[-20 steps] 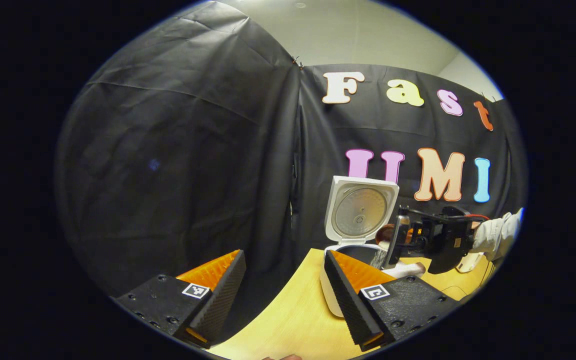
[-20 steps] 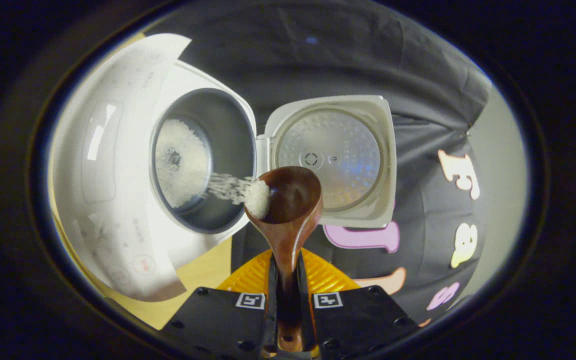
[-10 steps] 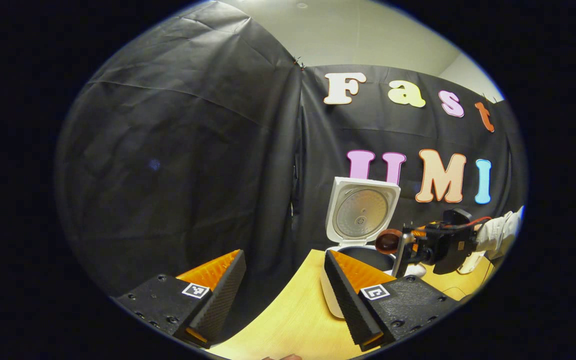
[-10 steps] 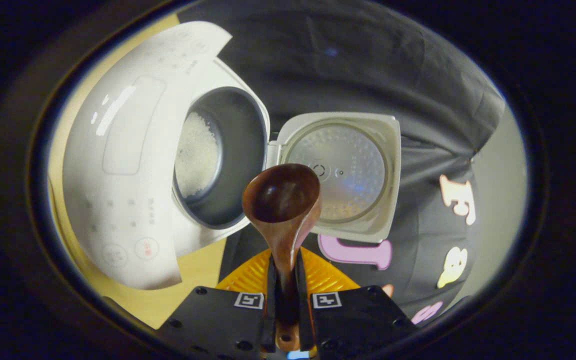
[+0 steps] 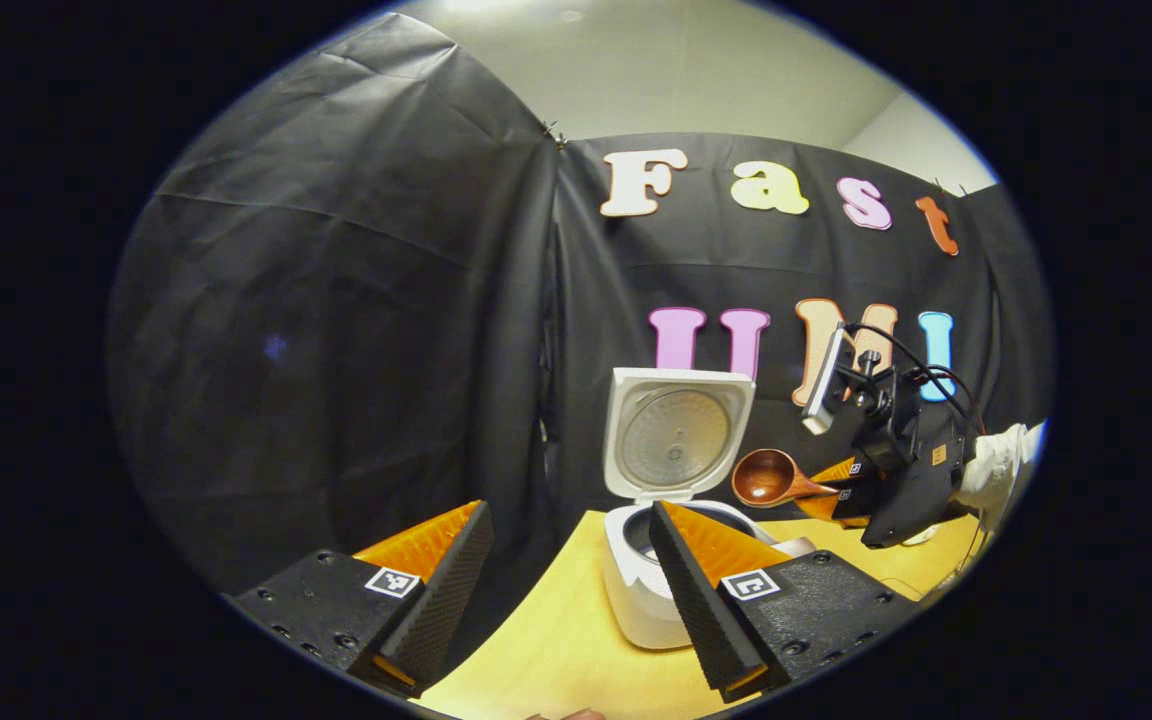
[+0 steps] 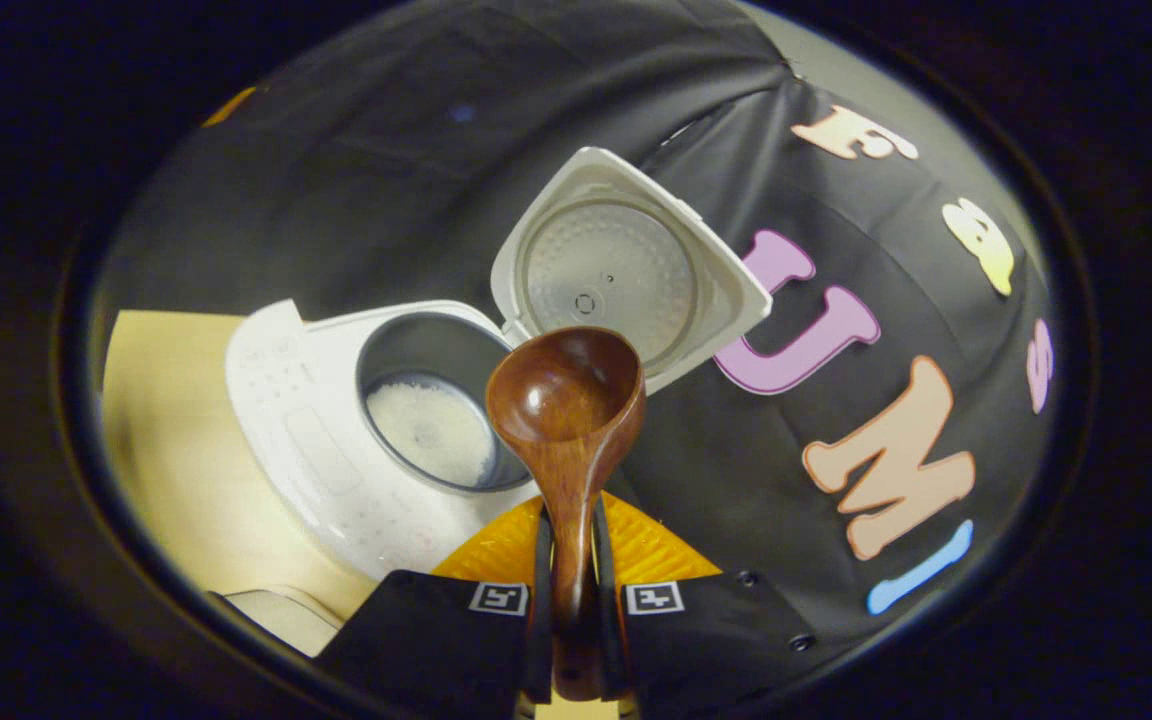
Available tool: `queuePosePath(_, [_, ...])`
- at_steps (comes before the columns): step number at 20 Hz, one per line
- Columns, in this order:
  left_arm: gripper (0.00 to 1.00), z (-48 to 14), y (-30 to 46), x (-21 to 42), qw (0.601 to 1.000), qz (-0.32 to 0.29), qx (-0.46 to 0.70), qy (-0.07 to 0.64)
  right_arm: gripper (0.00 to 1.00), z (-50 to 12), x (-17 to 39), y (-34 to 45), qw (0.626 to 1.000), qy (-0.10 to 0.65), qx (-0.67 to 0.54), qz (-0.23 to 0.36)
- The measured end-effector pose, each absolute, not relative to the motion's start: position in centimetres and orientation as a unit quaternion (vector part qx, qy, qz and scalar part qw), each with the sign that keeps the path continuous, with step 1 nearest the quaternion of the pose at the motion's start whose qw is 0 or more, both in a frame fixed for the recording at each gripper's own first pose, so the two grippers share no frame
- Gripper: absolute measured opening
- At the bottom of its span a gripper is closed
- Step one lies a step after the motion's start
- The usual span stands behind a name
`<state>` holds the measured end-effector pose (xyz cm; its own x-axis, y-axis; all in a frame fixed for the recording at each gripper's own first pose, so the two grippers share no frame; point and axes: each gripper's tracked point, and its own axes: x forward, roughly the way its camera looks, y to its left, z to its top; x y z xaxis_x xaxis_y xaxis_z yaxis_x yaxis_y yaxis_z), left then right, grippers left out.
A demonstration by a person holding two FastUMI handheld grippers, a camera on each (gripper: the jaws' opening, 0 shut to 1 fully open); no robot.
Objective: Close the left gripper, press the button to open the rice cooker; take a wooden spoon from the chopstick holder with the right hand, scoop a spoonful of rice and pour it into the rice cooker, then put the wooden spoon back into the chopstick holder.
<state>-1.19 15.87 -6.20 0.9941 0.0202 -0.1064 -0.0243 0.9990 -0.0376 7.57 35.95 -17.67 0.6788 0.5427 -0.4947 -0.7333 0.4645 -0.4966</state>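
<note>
Dim booth, overhead light, strong fisheye bending, soft blurred edges

We see the white rice cooker (image 6: 306, 420) open, lid upright, rice in its pot. The empty brown wooden spoon (image 6: 566, 400) hangs just beside it.

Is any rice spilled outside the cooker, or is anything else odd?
Nothing stands out. The rice lies inside the cooker, the lid stands open, and the right gripper holds an empty spoon.
</note>
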Motion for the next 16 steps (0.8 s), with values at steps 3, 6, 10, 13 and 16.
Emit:
queuePosePath(3, [0.91,-5.9,13.0,0.1,0.998,-0.016,-0.018,0.051,0.22,-16.8,6.3,33.1,0.863,0.155,-0.297,0.378])
queuePosePath(6, [0.89,-5.6,9.6,1.1,0.997,-0.046,-0.023,0.051,0.21,-16.7,4.7,29.5,0.876,0.198,-0.226,0.377])
queuePosePath(10, [0.89,-5.3,5.1,2.4,0.995,-0.080,-0.026,0.052,0.21,-16.7,3.6,22.7,0.889,0.228,-0.183,0.353])
queuePosePath(13, [0.89,-5.0,1.8,3.0,0.993,-0.104,-0.026,0.052,0.21,-17.2,2.6,17.1,0.894,0.250,-0.171,0.330])
queuePosePath(16, [0.89,-4.6,-1.4,3.4,0.990,-0.125,-0.027,0.051,0.21,-17.4,1.3,10.8,0.898,0.264,-0.181,0.303])
